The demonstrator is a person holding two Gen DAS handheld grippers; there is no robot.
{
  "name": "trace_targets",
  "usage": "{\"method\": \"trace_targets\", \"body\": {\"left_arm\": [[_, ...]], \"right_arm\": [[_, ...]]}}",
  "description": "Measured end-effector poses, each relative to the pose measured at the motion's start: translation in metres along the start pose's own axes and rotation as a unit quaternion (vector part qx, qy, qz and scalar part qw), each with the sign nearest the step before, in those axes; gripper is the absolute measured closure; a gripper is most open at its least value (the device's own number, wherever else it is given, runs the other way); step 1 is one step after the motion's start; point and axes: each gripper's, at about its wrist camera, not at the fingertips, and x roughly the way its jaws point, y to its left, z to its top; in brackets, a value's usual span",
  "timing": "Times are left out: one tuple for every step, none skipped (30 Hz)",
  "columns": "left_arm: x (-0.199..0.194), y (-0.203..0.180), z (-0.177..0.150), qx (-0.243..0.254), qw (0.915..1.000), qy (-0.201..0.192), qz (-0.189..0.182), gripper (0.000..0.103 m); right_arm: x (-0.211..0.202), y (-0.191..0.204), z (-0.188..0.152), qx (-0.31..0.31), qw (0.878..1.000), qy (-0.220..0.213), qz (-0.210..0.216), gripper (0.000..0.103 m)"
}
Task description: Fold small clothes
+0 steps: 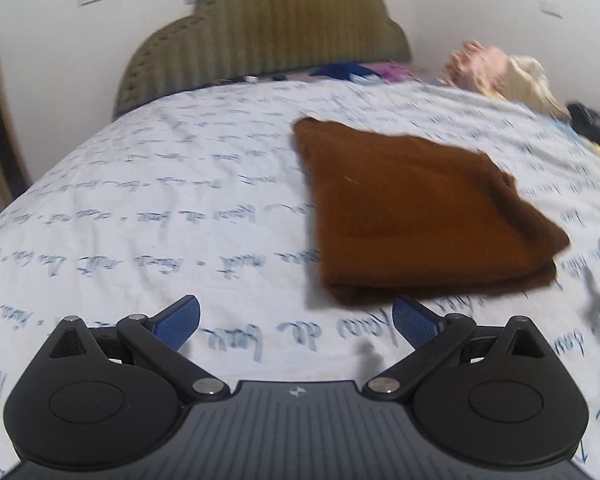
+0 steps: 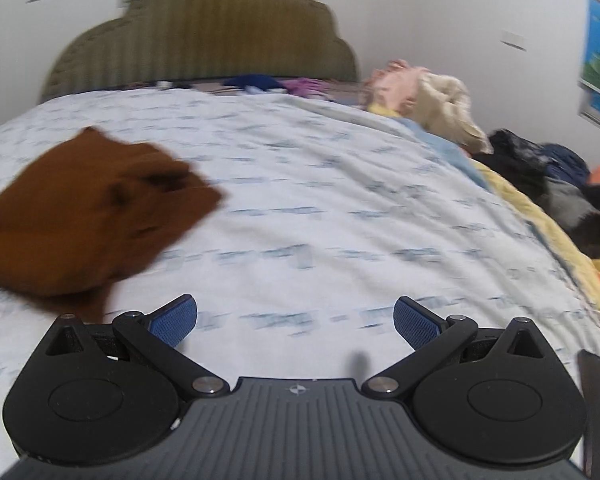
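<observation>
A bed fills both views, its white sheet printed with rows of blue cursive script too blurred to read. An olive ribbed headboard stands against a pale wall at upper centre, and loose clothes pile along the right edge. The folded brown garment lies flat on the sheet, right of centre in the left wrist view. The left gripper and right gripper both gape wide, holding nothing.
</observation>
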Motion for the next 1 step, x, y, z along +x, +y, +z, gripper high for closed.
{"method": "trace_targets", "body": {"left_arm": [[-0.001,0.0046,0.0012,-0.004,1.0,0.0,0.002,0.0]], "right_arm": [[0.0072,-0.0103,0.0039,0.002,1.0,0.001,-0.01,0.0]]}}
